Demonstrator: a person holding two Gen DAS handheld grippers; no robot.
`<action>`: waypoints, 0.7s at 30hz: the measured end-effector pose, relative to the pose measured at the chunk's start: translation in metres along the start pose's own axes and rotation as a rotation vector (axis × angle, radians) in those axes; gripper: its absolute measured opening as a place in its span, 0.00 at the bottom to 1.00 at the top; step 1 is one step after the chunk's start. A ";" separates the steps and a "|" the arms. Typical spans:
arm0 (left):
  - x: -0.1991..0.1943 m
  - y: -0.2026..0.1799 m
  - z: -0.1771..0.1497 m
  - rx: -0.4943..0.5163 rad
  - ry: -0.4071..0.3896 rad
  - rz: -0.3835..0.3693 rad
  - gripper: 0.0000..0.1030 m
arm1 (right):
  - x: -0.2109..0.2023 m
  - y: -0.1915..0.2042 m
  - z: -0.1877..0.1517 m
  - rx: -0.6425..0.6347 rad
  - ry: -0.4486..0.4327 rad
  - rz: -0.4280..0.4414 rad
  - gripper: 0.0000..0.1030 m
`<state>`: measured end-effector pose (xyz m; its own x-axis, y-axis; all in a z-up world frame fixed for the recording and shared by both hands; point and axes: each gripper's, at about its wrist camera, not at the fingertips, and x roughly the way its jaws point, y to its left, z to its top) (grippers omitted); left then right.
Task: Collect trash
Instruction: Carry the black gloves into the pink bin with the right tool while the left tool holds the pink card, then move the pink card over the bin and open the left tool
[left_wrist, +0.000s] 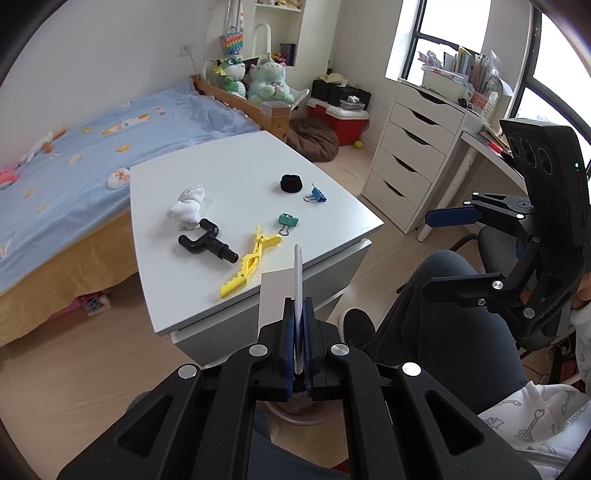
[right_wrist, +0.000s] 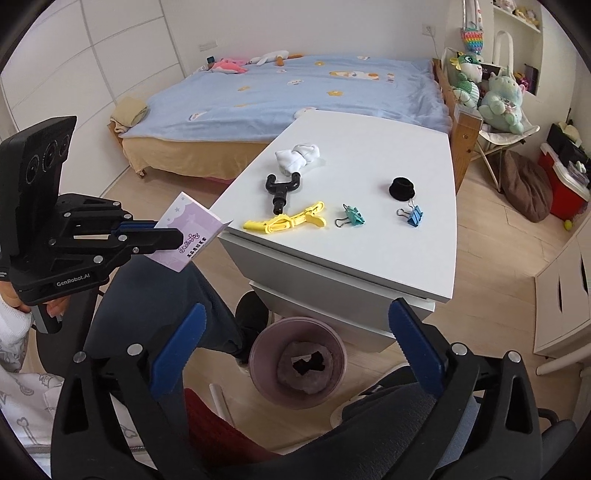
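I am looking past my left claw (left_wrist: 300, 332), which is pinching a folded purple card (right_wrist: 190, 230) edge-on between its pads, held in the air just off the near corner of the bench (right_wrist: 369, 147). My right claw (right_wrist: 295, 343) is hanging wide open and empty above the pink bin (right_wrist: 299, 363) on the floor beside the bench. I am judging the card as the trash in hand, so I am wanting to carry it across until it sits over the bin mouth, tip it downward, then let go. Its long axis is running roughly along the claw's fingers, its free folded corner pointing toward the bench, tilted slightly upward
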<state>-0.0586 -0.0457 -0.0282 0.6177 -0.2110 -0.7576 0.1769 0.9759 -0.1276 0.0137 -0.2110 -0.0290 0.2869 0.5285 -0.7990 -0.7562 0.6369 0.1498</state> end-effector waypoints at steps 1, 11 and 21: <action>0.000 -0.001 0.000 0.002 0.001 -0.002 0.04 | 0.000 0.000 0.000 0.003 0.002 -0.003 0.95; 0.007 -0.017 -0.004 0.027 0.021 -0.030 0.04 | -0.013 -0.011 -0.004 0.044 -0.020 -0.060 0.95; 0.008 -0.031 0.001 0.069 0.026 -0.049 0.07 | -0.023 -0.023 -0.007 0.081 -0.044 -0.078 0.95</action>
<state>-0.0582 -0.0779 -0.0300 0.5871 -0.2556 -0.7681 0.2588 0.9583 -0.1211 0.0207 -0.2419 -0.0180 0.3699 0.4991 -0.7837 -0.6815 0.7191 0.1363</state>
